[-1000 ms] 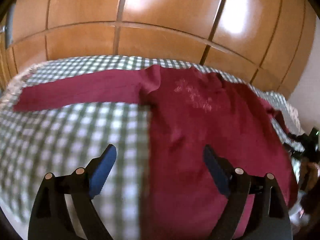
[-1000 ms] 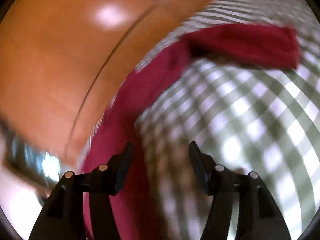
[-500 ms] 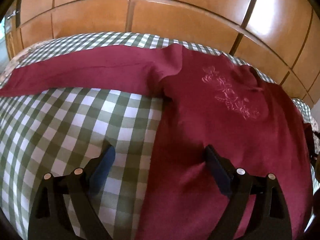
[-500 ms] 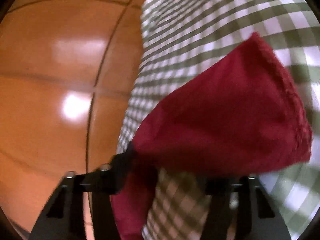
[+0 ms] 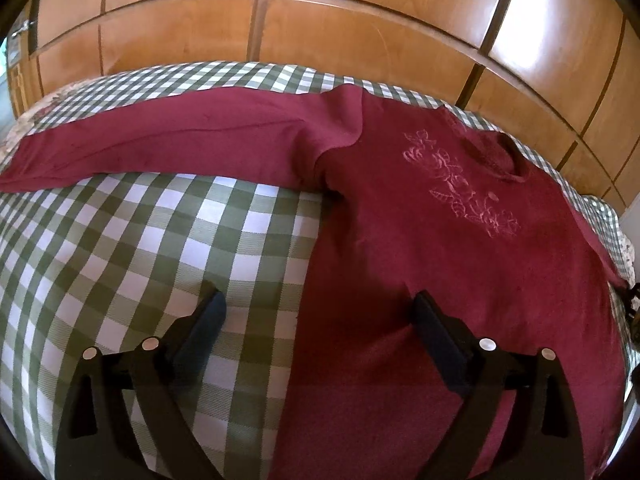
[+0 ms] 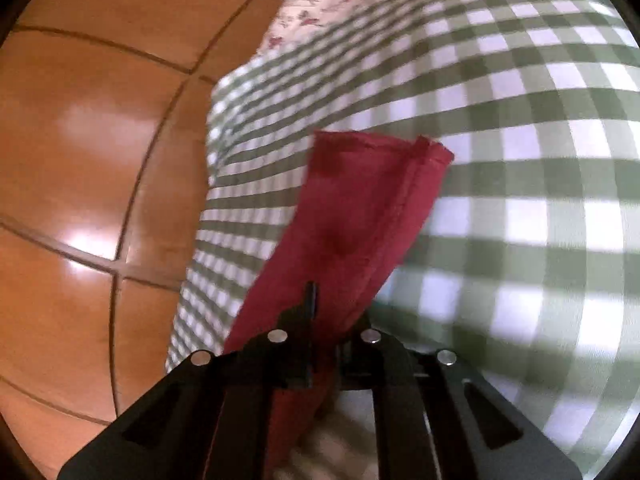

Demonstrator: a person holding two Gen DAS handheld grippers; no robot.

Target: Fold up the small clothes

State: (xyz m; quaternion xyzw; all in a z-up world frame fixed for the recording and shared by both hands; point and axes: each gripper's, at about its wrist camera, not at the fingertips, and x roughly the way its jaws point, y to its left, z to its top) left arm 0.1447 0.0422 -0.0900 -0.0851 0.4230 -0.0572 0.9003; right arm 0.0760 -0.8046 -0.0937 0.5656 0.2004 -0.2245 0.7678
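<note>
Two grippers here. The left gripper [image 5: 316, 312] hangs with its fingers spread wide, straddling the side edge of the dark red sweater [image 5: 440, 248], not pinching anything. The sweater lies flat on the green-and-white checked bedspread [image 5: 140, 240], one sleeve stretched out to the left, wooden wardrobe doors [image 5: 360, 28] behind. The right gripper [image 6: 324, 320] has just closed, pinching the sweater's sleeve cuff [image 6: 372, 200] above the bedspread.
</note>
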